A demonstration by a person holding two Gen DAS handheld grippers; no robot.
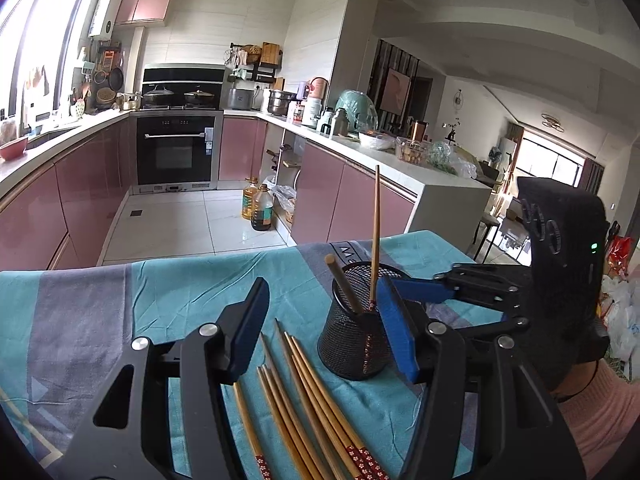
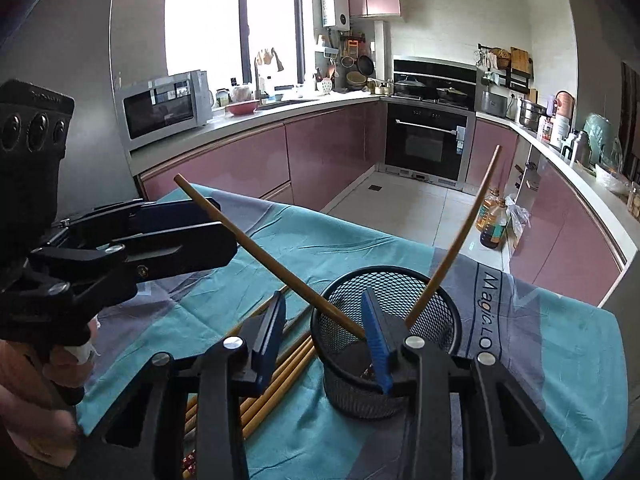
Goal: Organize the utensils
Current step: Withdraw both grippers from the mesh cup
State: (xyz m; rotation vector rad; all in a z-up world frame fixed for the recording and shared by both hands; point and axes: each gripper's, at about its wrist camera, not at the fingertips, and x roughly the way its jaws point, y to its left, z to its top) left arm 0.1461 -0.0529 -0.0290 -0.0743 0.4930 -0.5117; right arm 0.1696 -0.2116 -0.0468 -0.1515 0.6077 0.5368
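A black mesh cup (image 1: 354,340) stands on the teal cloth and holds two wooden chopsticks (image 1: 375,236) that lean apart. Several more chopsticks (image 1: 304,396) lie flat on the cloth to its left. My left gripper (image 1: 324,328) is open and empty above the loose chopsticks, its right finger beside the cup. In the right wrist view my right gripper (image 2: 326,336) is open over the cup (image 2: 386,344), its right finger inside the rim and its left finger outside above the loose chopsticks (image 2: 276,384). One chopstick (image 2: 264,256) in the cup crosses between the fingers, untouched.
The table (image 1: 168,300) is covered by a teal and grey cloth with its far edge toward the kitchen floor. Pink cabinets (image 1: 80,188), an oven (image 1: 176,148) and oil bottles (image 1: 258,204) on the floor lie beyond. My left gripper's body shows at left in the right wrist view (image 2: 120,248).
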